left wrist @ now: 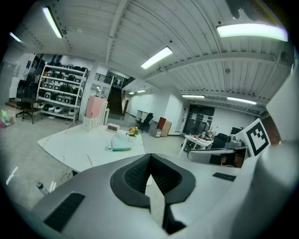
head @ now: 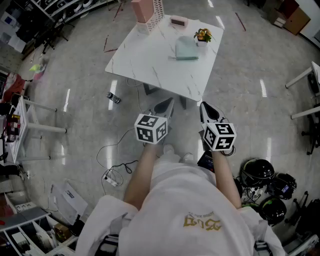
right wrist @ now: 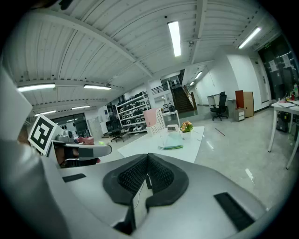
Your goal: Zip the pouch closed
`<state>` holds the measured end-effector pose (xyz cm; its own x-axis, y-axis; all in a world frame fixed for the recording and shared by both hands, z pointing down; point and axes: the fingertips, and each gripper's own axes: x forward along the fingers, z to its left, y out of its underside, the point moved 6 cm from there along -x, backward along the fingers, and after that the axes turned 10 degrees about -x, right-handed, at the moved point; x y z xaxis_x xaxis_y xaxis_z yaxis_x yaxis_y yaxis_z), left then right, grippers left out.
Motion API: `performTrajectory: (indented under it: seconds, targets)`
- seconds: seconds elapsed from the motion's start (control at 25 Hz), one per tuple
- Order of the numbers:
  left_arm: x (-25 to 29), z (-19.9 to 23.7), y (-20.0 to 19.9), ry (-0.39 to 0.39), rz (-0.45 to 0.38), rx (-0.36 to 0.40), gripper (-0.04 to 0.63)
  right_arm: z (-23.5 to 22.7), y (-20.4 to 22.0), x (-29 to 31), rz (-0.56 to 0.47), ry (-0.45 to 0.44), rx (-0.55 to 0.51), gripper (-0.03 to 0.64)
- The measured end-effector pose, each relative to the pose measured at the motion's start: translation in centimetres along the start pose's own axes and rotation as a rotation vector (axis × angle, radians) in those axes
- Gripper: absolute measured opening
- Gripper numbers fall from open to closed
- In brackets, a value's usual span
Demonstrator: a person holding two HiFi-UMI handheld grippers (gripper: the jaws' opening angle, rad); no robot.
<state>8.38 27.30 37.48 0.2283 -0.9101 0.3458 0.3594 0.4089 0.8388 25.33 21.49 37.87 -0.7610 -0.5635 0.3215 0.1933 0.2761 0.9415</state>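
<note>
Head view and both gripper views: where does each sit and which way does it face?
Head view: on the person's head, steeply down at the table; forearms, left gripper and right gripper show.
Left gripper view: on the left gripper, forward over its shut jaws toward the table; right gripper at right.
Right gripper view: on the right gripper, same heading, jaws shut; left gripper at left.
Shared: all three show the teal pouch.

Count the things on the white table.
5: pink box, white lattice holder and small clock along the far edge; flower pot and teal pouch nearer. Box may hide more.
</note>
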Motion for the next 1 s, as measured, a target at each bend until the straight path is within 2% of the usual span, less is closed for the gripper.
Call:
performTrajectory:
  seconds: [0.32,0.48,0.52,0.56,0.6,0.64,1.0]
  targets:
    - [-0.9,-1.3,1.1,-0.028,-0.015,-0.012,0.018,-0.1,1.0,-1.9,0.001,-0.020,-0.012,0.011]
    - [-1.3,-1.4,1.1,-0.048,-0.052,-0.021,0.018,-0.5,1.2,-2.2,-0.012,-0.023,0.022,0.012]
    - [-1.3,-1.2,1.1,-0.051,-0.063,-0.039,0.042,-0.6,1.2,-2.2,-0.008,-0.021,0.025,0.012]
    - [-1.3,-0.9,1.0,-0.048,-0.075,-0.063,0.146,-0.6,1.2,-2.1,-0.003,-0.019,0.024,0.048]
    - [-1.4,-0.7,0.8,-0.043,-0.086,-0.086,0.205,-0.7,1.1,-2.0,-0.001,-0.017,0.021,0.119]
    - [-1.4,-0.4,0.7,-0.042,-0.096,-0.102,0.223,-0.7,0.9,-1.8,-0.002,-0.015,0.020,0.155]
    - [-0.2,2.2,-1.1,-0.058,-0.101,-0.098,0.207,-1.1,-0.2,1.5,-0.001,-0.015,0.003,0.160]
